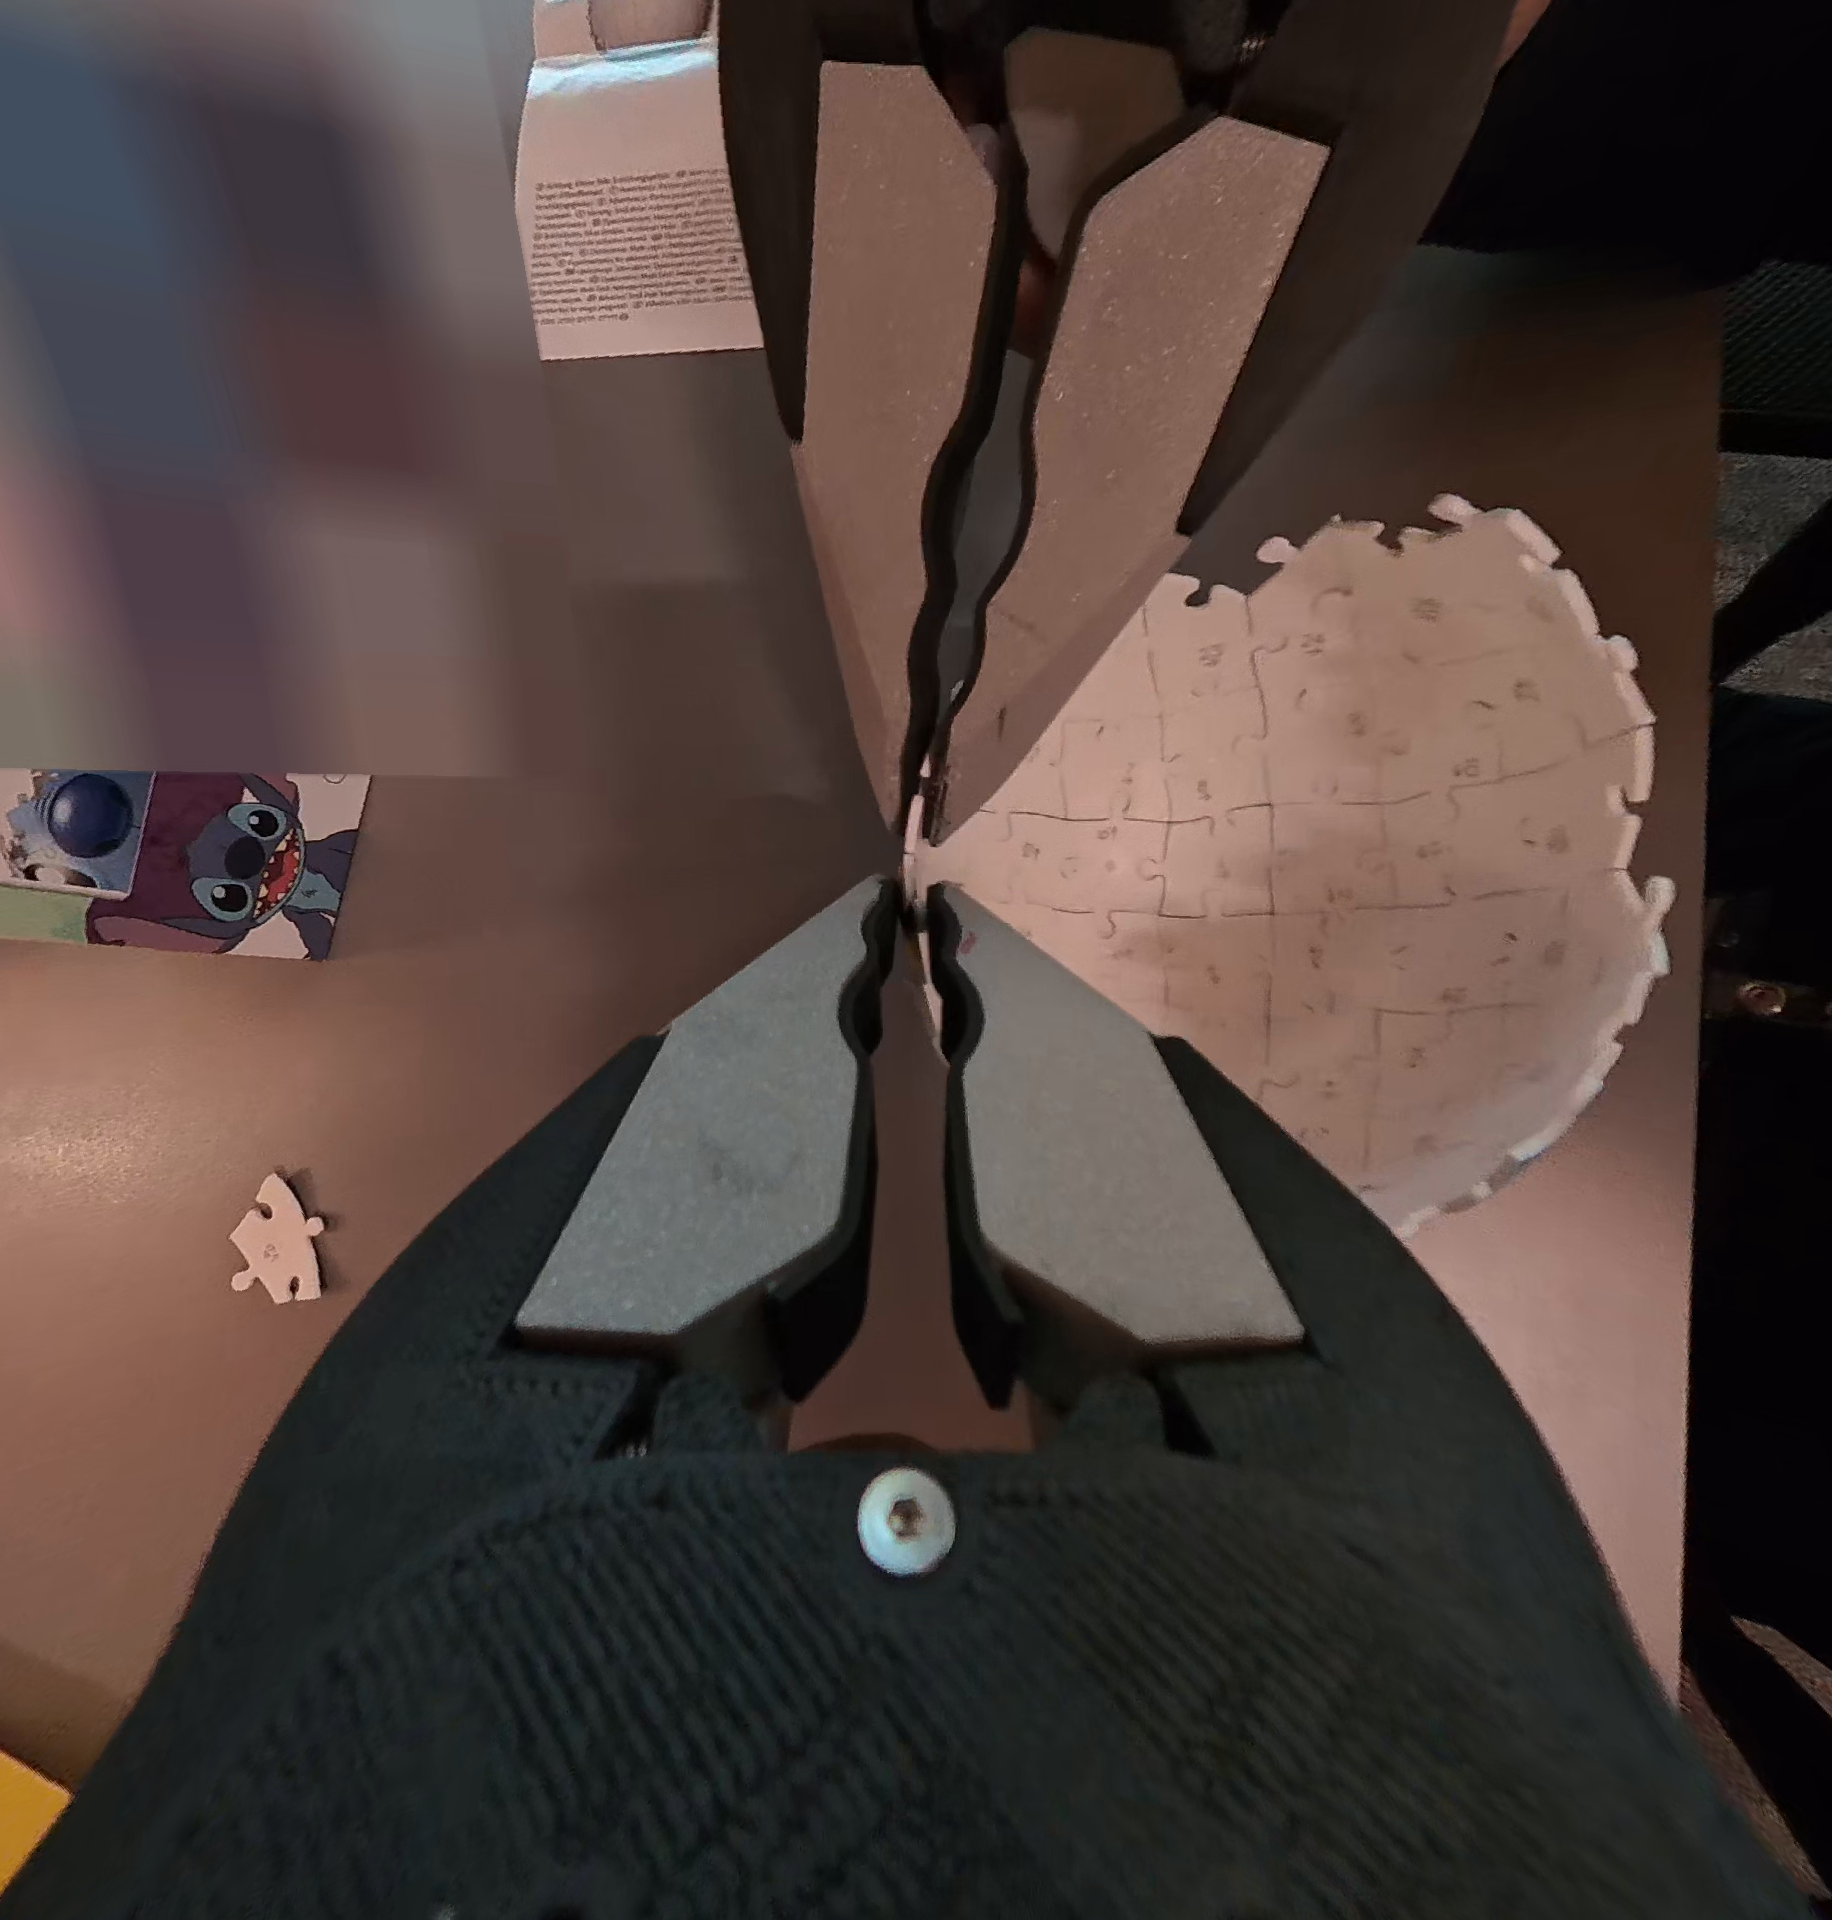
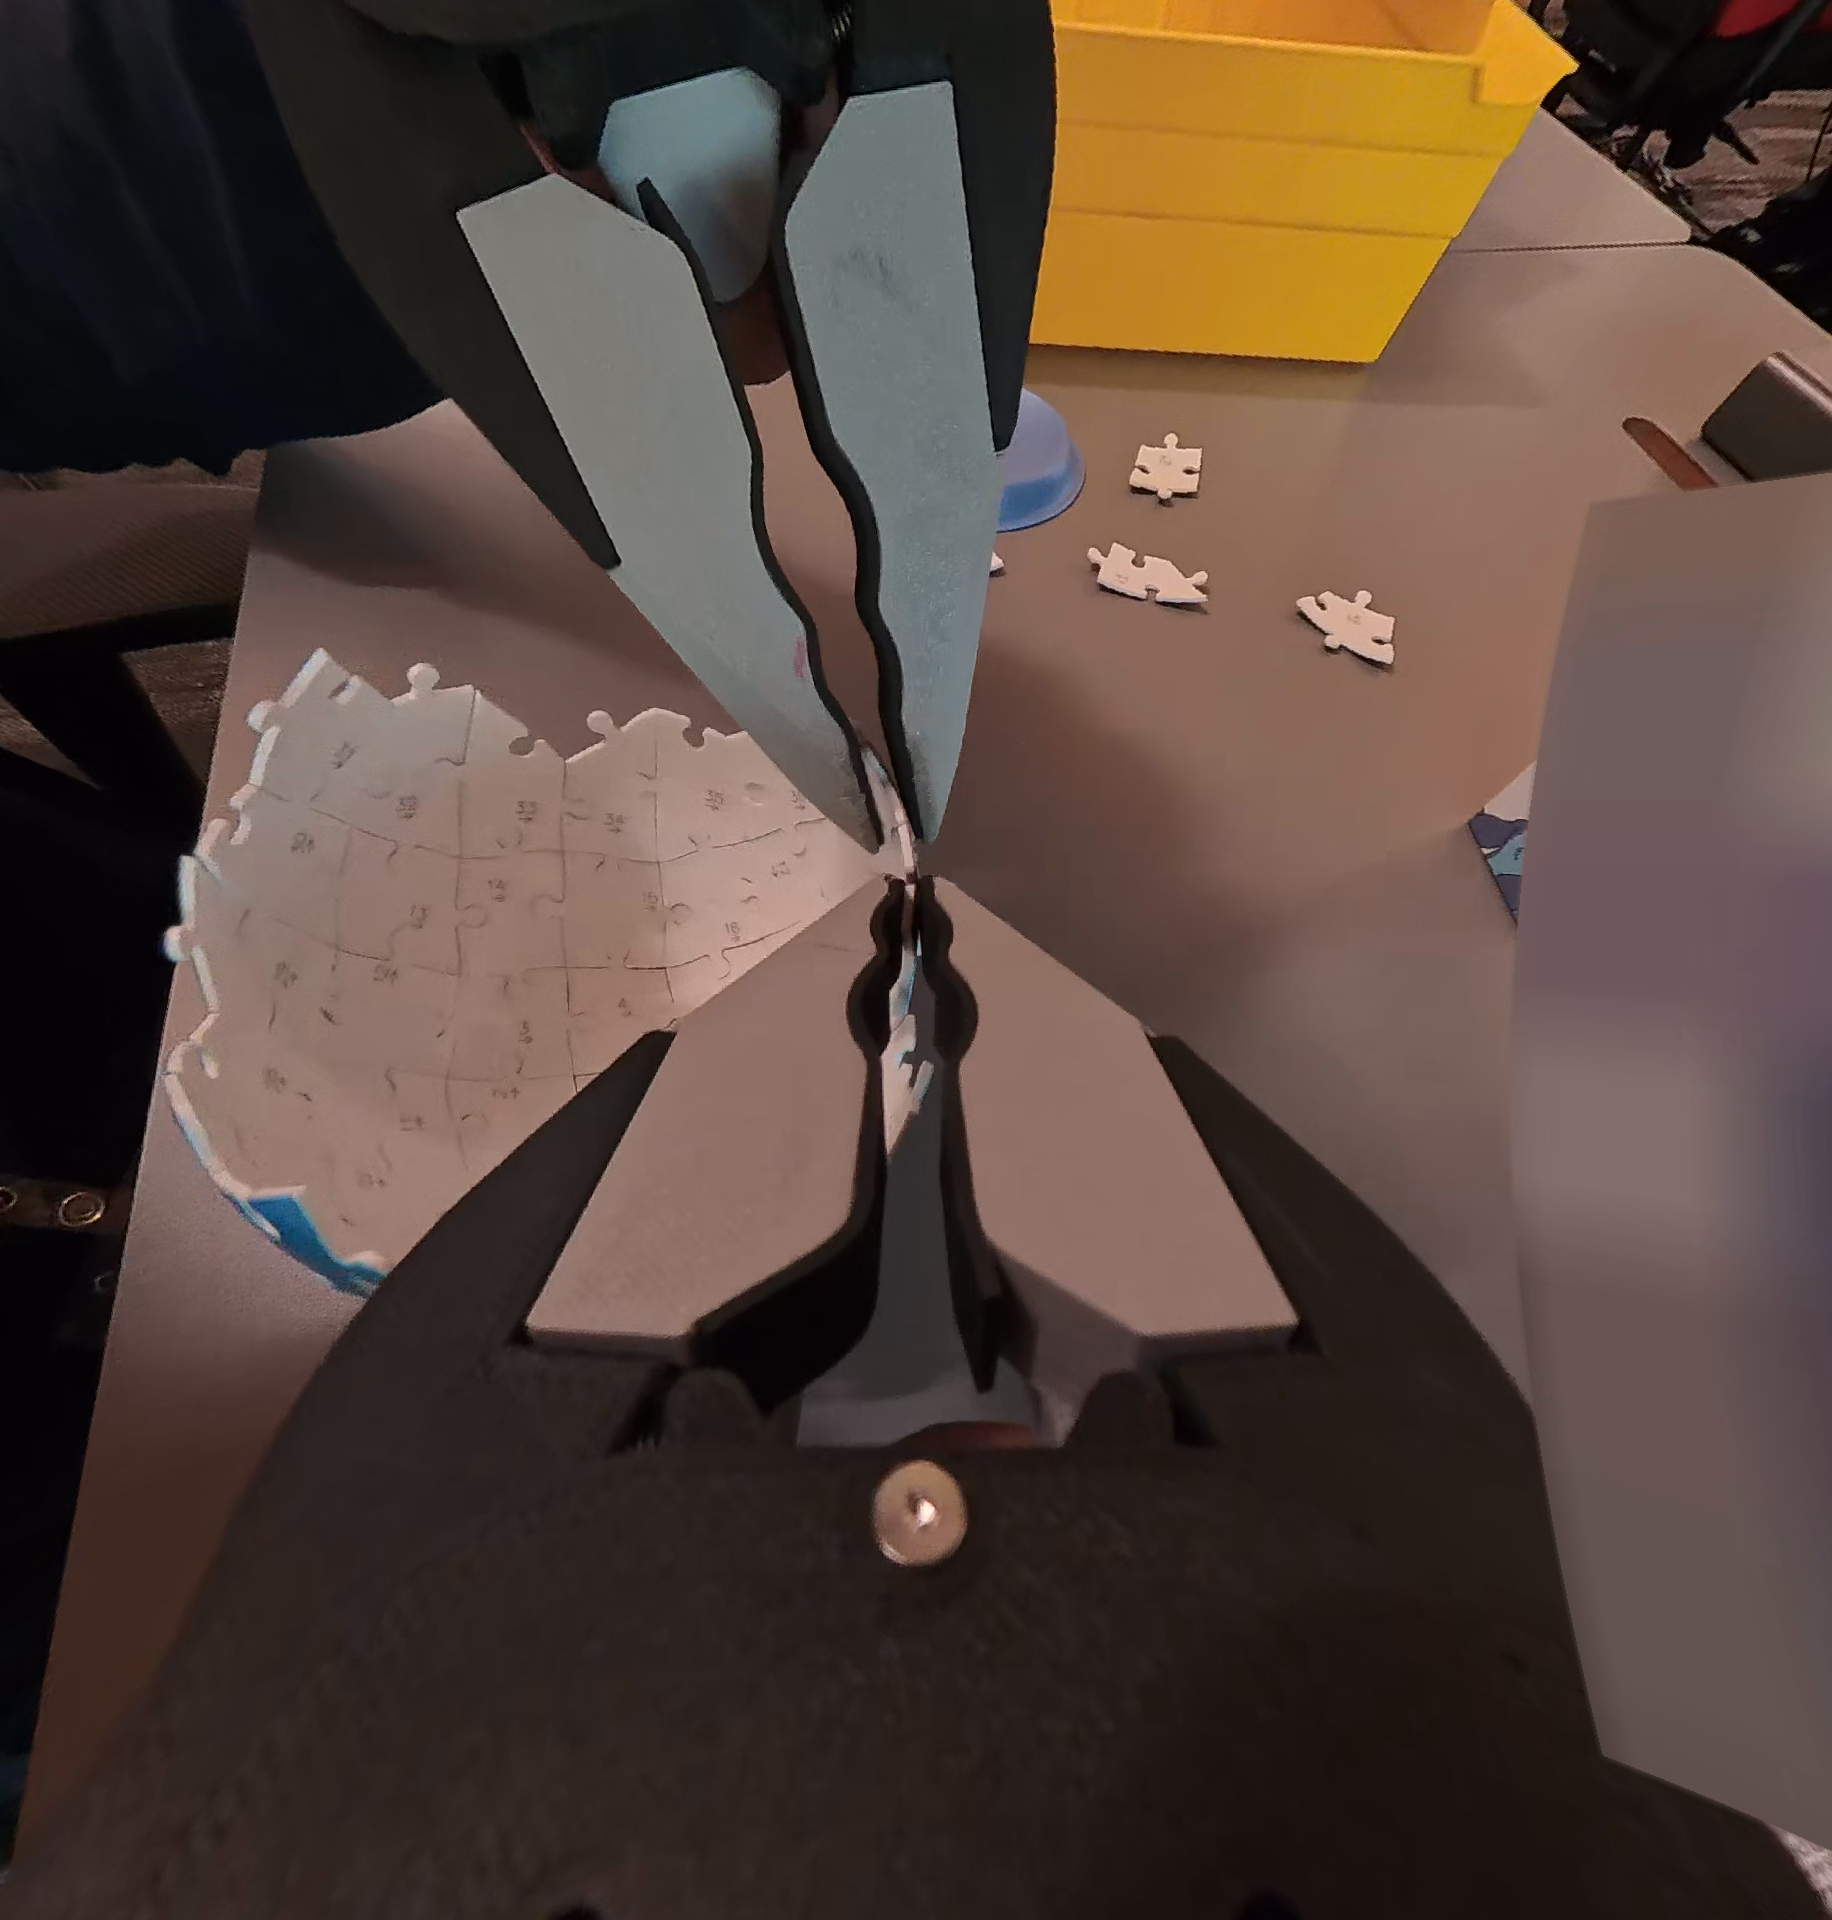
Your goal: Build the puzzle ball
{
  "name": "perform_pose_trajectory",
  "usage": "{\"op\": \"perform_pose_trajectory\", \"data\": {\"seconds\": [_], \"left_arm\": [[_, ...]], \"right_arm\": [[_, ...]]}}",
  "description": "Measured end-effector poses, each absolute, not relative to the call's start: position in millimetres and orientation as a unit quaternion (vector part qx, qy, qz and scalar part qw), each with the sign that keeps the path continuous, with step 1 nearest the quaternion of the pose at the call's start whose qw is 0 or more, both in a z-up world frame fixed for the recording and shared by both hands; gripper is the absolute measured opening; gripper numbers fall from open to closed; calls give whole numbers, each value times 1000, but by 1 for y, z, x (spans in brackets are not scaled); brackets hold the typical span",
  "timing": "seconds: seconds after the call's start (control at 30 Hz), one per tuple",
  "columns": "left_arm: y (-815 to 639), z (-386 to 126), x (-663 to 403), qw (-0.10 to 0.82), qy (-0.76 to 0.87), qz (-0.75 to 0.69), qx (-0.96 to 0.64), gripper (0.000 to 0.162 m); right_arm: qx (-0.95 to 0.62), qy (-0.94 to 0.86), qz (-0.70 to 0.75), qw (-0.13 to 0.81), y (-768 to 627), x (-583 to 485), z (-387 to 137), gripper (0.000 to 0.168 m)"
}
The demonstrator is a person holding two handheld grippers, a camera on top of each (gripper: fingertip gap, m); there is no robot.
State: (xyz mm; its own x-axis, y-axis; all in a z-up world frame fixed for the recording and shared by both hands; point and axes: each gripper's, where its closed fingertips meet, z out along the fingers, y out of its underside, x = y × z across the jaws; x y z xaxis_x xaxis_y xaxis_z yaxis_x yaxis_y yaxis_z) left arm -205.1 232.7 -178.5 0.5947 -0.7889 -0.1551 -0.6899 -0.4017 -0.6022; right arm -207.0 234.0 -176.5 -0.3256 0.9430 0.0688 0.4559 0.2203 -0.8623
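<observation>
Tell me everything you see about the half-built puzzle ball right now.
The puzzle ball is an open bowl-shaped shell of interlocked curved pieces, plastic-looking. Its inside is white with small printed marks; the outside shows blue at the lower edge. The rim is jagged with tabs and gaps. It sits on the grey table, tipped towards the camera. The left tool and right tool both pinch its rim at one spot.
</observation>
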Motion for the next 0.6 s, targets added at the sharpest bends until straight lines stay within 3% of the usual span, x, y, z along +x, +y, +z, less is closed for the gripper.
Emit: {"op": "perform_pose_trajectory", "data": {"seconds": [0.27, 0.37, 0.6], "left_arm": [[232, -182, -205, 308, 445, -91, -836, 12], [236, -182, -207, 312, 443, -79, -837, 2], [238, -183, -206, 318, 440, -76, -836, 2]], "right_arm": [[-481, -721, 369, 337, 237, -209, -179, 0], [-480, -719, 371, 339, 236, -209, -179, 0], [-482, -716, 372, 341, 238, -208, -180, 0]]}}
